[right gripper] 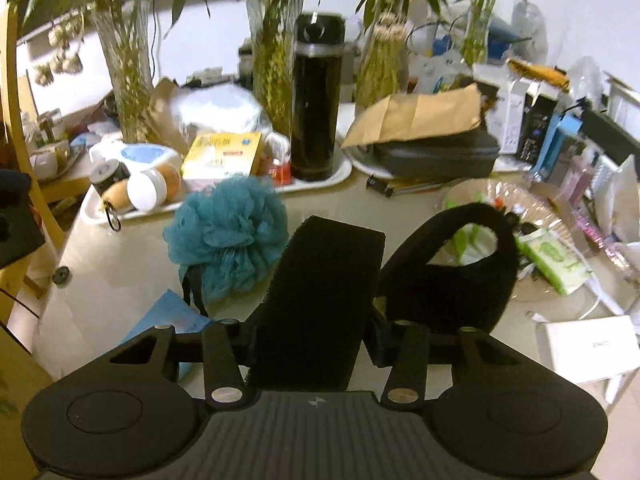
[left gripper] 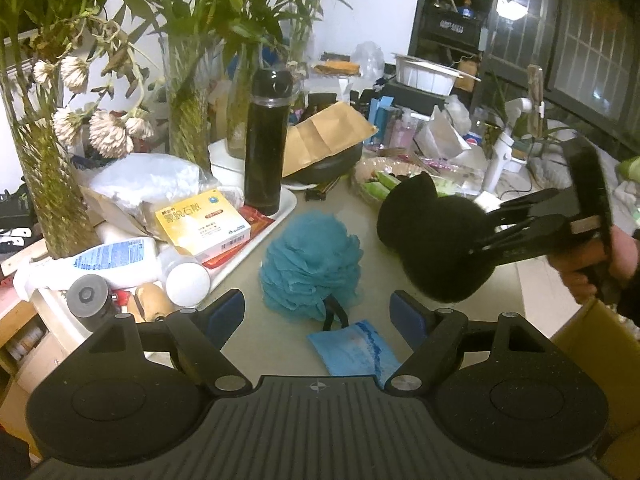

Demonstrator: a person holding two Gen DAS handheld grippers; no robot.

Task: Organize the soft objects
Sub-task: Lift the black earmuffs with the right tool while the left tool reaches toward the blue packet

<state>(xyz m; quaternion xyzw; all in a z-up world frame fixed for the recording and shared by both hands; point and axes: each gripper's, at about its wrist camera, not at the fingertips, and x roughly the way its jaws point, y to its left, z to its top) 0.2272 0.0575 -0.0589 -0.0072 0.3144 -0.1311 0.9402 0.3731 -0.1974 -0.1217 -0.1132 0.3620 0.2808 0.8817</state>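
Right gripper (right gripper: 316, 344) pinching black foam (right gripper: 320, 300) above table (right gripper: 120, 272); grip near one end, so slip risk. Left gripper (left gripper: 320, 312) spread, empty, over loofah (left gripper: 312, 260). Bottle (left gripper: 264, 140) nearby: tip hazard.

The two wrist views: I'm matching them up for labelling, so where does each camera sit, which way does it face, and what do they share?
Left wrist: sits on the left gripper, angled down over the table at the teal bath pouf; its own open fingers show, plus the right gripper and a hand.
Right wrist: sits on the right gripper, facing the vases; its fingers clamp the black foam piece.
Shared: pouf, black bottle, foam piece.
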